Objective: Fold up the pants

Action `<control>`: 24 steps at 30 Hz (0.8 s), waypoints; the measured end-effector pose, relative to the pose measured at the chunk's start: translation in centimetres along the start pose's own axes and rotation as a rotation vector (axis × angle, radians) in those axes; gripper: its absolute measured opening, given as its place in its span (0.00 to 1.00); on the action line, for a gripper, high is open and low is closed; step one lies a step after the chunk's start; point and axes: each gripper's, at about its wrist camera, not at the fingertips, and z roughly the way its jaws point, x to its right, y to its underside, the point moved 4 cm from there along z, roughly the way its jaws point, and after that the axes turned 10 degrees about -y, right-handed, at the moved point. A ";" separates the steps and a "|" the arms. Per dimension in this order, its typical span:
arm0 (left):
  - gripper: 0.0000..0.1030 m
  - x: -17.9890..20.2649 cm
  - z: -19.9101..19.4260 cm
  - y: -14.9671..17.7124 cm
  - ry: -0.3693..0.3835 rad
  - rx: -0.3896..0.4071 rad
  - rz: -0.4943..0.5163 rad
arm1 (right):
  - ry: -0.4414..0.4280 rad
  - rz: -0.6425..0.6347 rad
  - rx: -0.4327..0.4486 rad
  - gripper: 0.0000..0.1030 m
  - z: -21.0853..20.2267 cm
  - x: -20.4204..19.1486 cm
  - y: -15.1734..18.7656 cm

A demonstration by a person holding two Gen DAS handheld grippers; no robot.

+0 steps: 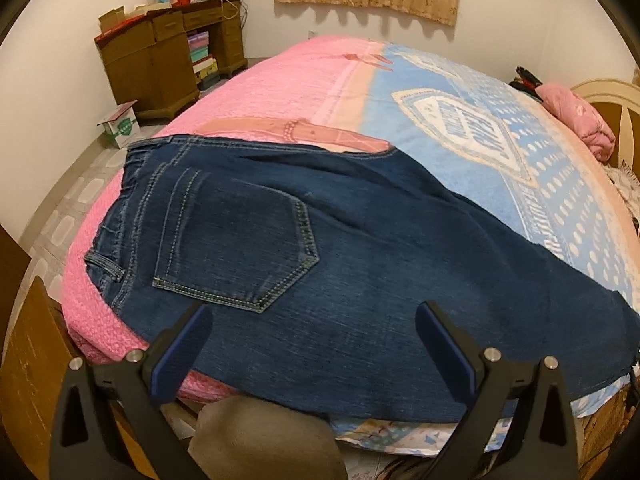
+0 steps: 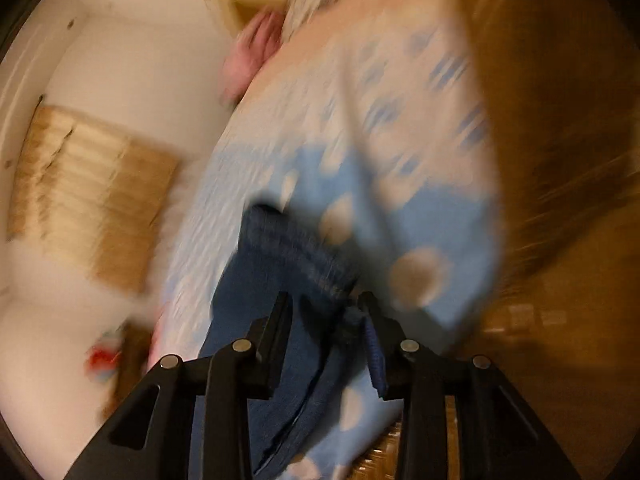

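Note:
Dark blue jeans (image 1: 340, 264) lie flat on the bed, back pocket (image 1: 236, 248) up, waistband to the left, legs running right. My left gripper (image 1: 312, 316) is open and empty, just above the near edge of the jeans. In the blurred right wrist view, the jeans' leg end (image 2: 280, 256) lies on the blue-and-white blanket (image 2: 420, 208). My right gripper (image 2: 324, 304) is partly open right over the hem, with denim between the fingers; whether it grips the cloth is unclear.
The bed has a pink blanket (image 1: 280, 92) at left and a blue patterned one (image 1: 500, 148) at right. A pink pillow (image 1: 576, 120) lies by the headboard. A brown desk (image 1: 168, 56) and a cardboard box (image 1: 120, 126) stand beyond the bed.

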 end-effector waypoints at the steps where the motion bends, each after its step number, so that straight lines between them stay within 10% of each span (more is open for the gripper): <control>1: 1.00 -0.1 0.4 0.0 0.003 -0.009 -0.004 | 0.002 -0.016 0.042 0.54 -0.9 -0.6 -0.2; 3: 1.00 -0.1 1.1 0.0 0.016 -0.029 -0.007 | -0.006 -0.050 0.067 0.75 -1.4 -1.6 -0.6; 16: 1.00 -3.0 2.2 0.3 0.003 -0.042 -0.054 | 0.181 -0.203 -0.077 0.75 3.8 -3.0 2.5; 24: 1.00 -3.1 2.4 0.5 0.021 -0.047 -0.034 | -0.079 -0.011 -0.036 0.59 4.2 -2.3 2.6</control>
